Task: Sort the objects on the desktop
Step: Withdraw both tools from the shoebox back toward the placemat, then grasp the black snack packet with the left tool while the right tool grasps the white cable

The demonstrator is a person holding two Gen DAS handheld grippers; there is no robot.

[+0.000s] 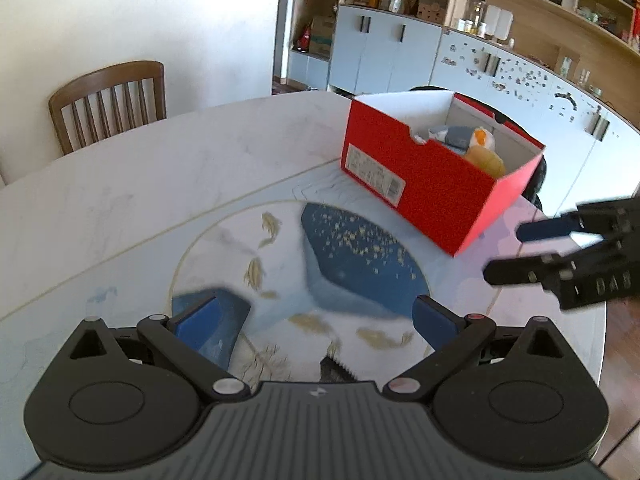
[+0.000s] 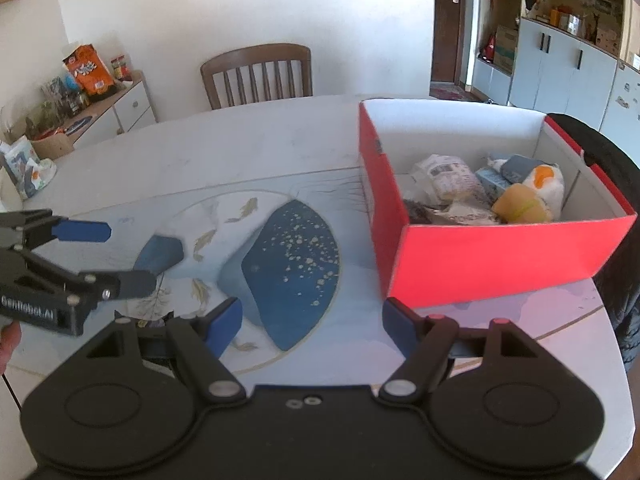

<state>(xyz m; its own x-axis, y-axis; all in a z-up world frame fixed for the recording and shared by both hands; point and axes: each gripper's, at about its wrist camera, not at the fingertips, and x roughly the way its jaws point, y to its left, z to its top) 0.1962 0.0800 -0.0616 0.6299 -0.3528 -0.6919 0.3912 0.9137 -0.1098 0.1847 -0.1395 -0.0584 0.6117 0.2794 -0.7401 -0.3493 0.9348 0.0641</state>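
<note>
My left gripper (image 1: 316, 322) has its blue-padded fingers (image 1: 196, 322) spread wide with nothing between them; under the gap lies only the painted roundel of the worktop. My right gripper (image 2: 312, 322) stands just as wide, its blue pads (image 2: 224, 326) bare, holding nothing. Each gripper shows in the other's camera: the right one (image 1: 508, 250) comes in from the right edge of the left view, the left one (image 2: 120, 258) from the left edge of the right view, both with fingers parted and empty, hovering over the worktop near each other but apart.

Below my fingers is the round white marble-look worktop (image 1: 140, 168), with an inlaid circle of dark blue speckled shapes (image 2: 288, 264) and small gold fish. I see no loose object on that part of the surface.

The things to be sorted lie in the open red cardboard shoebox (image 2: 500, 256), which stands on the worktop ahead and to the right of both grippers, nearer the right one, its near corner just beyond my right gripper's right-hand finger. Inside are a white and orange plush toy (image 2: 544, 184), a tan rounded object (image 2: 520, 204) against it, a crumpled printed white packet (image 2: 448, 178), a pale blue carton (image 2: 490, 182) and something dark at the near-left corner that I cannot make out. A white label (image 1: 372, 174) sits on the box's end wall.

Beyond the worktop stands a brown wooden slat-backed chair (image 2: 258, 74) against the white wall, a low sideboard (image 2: 100, 108) cluttered with packets to the left, and pale blue cabinets with open wooden shelves (image 1: 400, 52) to the right.
</note>
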